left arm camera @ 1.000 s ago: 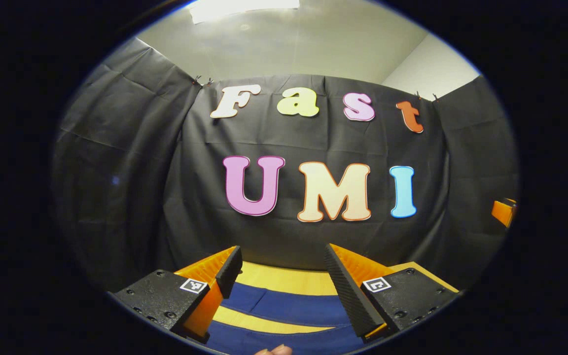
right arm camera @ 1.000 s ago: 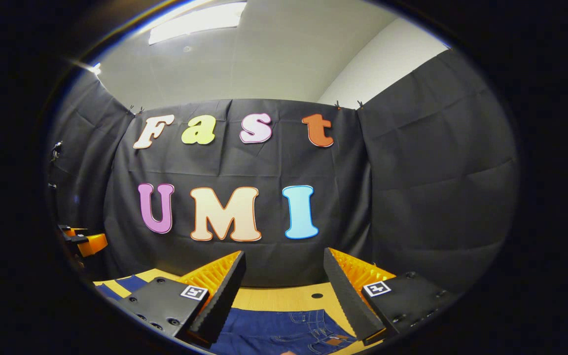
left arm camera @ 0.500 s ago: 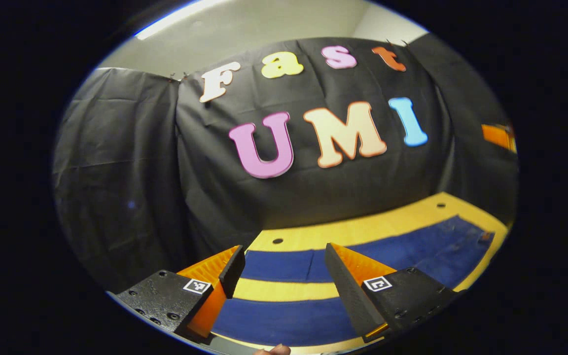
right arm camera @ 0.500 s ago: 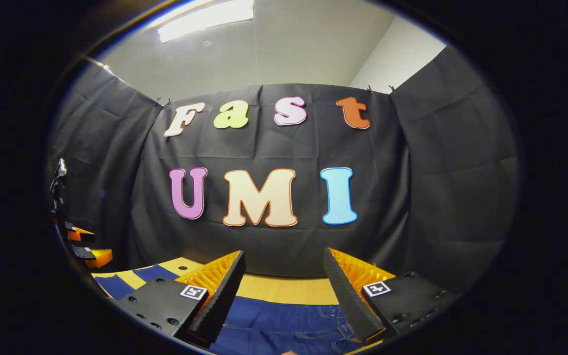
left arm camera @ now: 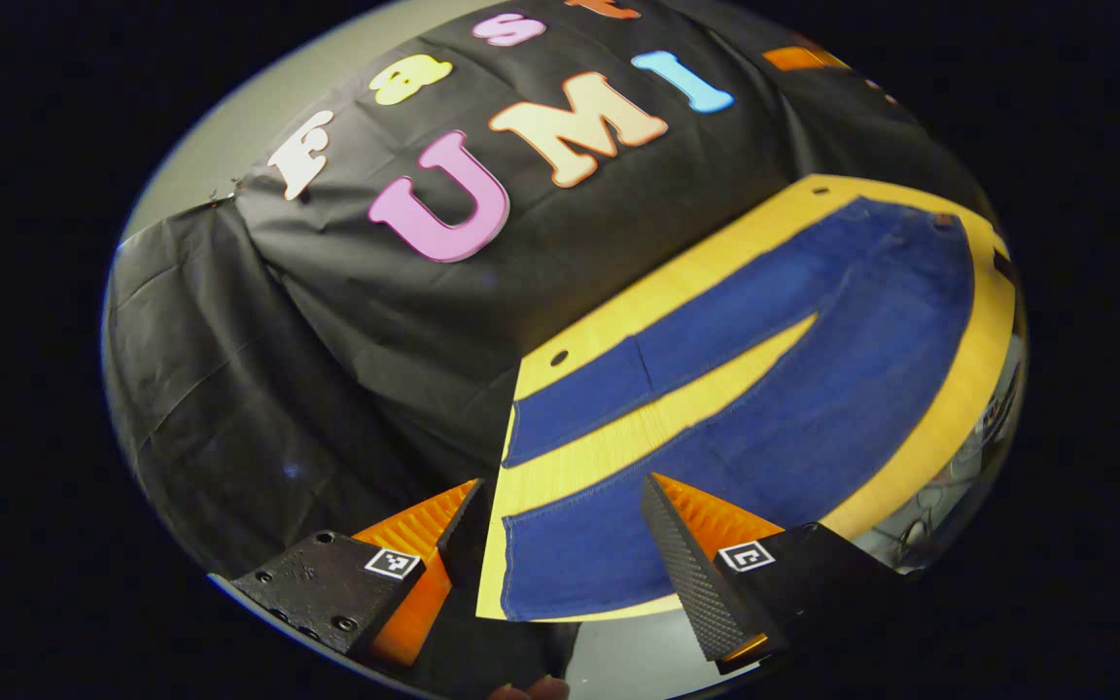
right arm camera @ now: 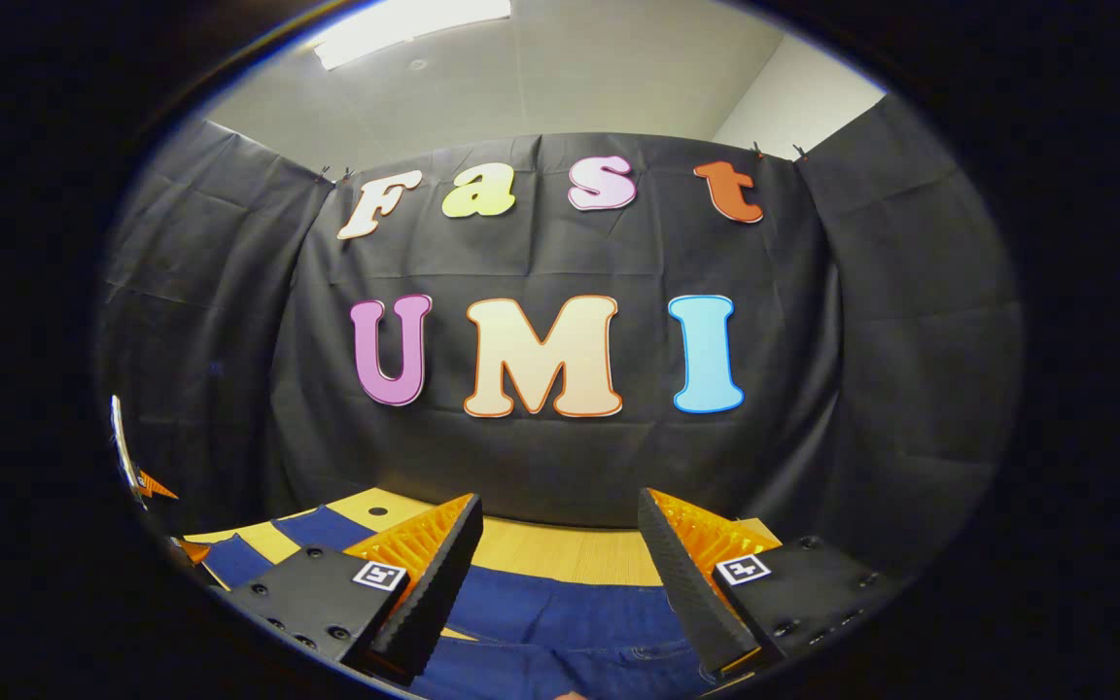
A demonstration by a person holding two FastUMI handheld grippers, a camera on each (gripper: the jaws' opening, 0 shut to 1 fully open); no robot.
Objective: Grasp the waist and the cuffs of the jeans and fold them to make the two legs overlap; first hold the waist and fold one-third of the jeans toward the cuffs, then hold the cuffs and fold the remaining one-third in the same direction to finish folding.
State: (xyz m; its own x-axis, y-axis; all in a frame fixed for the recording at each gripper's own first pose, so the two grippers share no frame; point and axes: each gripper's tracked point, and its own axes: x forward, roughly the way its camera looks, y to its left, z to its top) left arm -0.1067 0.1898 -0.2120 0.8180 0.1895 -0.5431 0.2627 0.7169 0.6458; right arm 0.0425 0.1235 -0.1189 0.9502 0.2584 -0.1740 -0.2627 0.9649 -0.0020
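Note:
Dark blue jeans [left arm camera: 813, 389] lie flat on a yellow wooden table [left arm camera: 949, 408], the two legs spread in a narrow V. In the left gripper view both cuffs lie at the table's near end: the near cuff [left arm camera: 531, 574] sits between my fingers' line of sight, and the far cuff [left arm camera: 531, 437] is just beyond. The waist [left arm camera: 949, 253] is at the far end. My left gripper [left arm camera: 565, 544] hovers open above the near cuff, holding nothing. My right gripper [right arm camera: 560, 574] is open above the jeans' upper part [right arm camera: 570, 622], where seams show.
The table's short end [left arm camera: 487, 583] is right under the left gripper, with grey floor [left arm camera: 618, 651] past it. Small round holes [left arm camera: 558, 358] mark the tabletop near the booth's black wall [left arm camera: 327, 389]. An orange piece of the other gripper [left arm camera: 793, 58] shows far off.
The left gripper has tipped downward and rolled, bringing the whole jeans and the table's end into its view. The right gripper has shifted slightly and stays open.

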